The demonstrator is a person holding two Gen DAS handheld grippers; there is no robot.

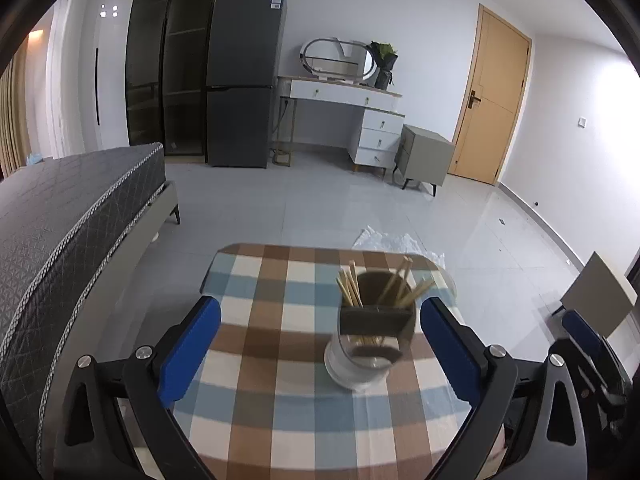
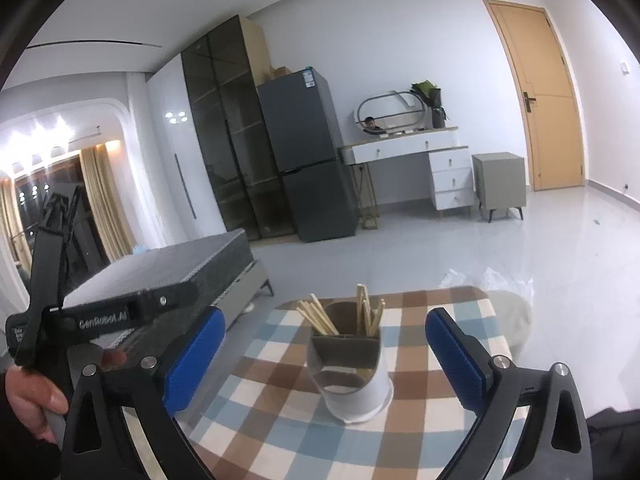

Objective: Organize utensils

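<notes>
Chopsticks stand bundled in the utensil holder on the checked worktop, straight ahead of both grippers, long axes near upright and fanned outward. Left gripper is released, jaws wide and empty; from its view the holder sits right of centre, closer to its right finger. Right gripper is likewise released and empty, the holder near centre between its fingers but beyond the tips. Neither seems clearly nearer.

Both wrist views look down close over one checkered table.
</notes>
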